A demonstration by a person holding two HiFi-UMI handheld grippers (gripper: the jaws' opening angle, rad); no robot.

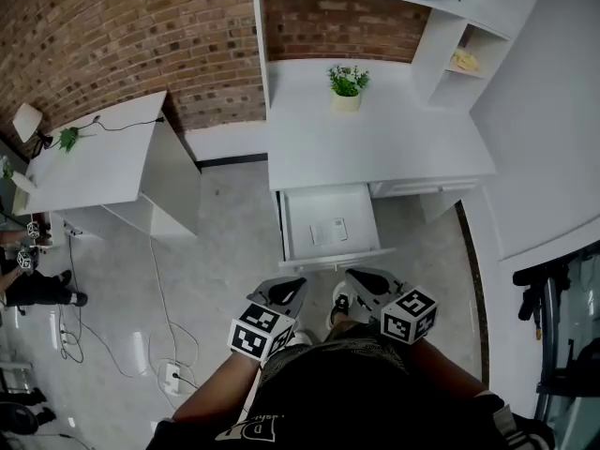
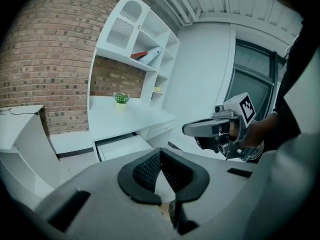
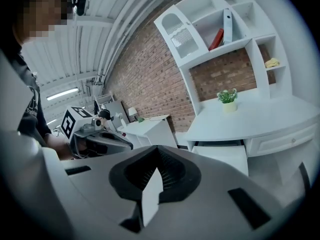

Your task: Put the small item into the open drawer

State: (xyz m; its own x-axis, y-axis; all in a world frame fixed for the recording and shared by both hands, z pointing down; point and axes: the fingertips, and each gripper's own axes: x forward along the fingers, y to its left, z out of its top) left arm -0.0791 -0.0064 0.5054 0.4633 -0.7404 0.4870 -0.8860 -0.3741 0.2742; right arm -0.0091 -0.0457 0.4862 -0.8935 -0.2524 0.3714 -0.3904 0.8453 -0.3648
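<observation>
The white drawer (image 1: 314, 209) stands pulled out of the desk (image 1: 375, 148), and a small white item (image 1: 329, 232) lies on its floor. Both grippers hang short of the drawer front, close to my body. My left gripper (image 1: 281, 292) is shut, and its dark pads (image 2: 145, 169) meet with nothing between them. My right gripper (image 1: 368, 279) is shut too; a thin white card-like piece (image 3: 151, 196) stands between its pads. Each gripper view shows the drawer ahead (image 2: 122, 146) (image 3: 222, 154) and the other gripper alongside.
A potted plant (image 1: 347, 87) sits on the desk under white shelves (image 1: 464, 59). A second white table (image 1: 94, 157) stands at the left. Cables and a power strip (image 1: 171, 375) lie on the floor. A dark frame (image 1: 562, 326) is at the right.
</observation>
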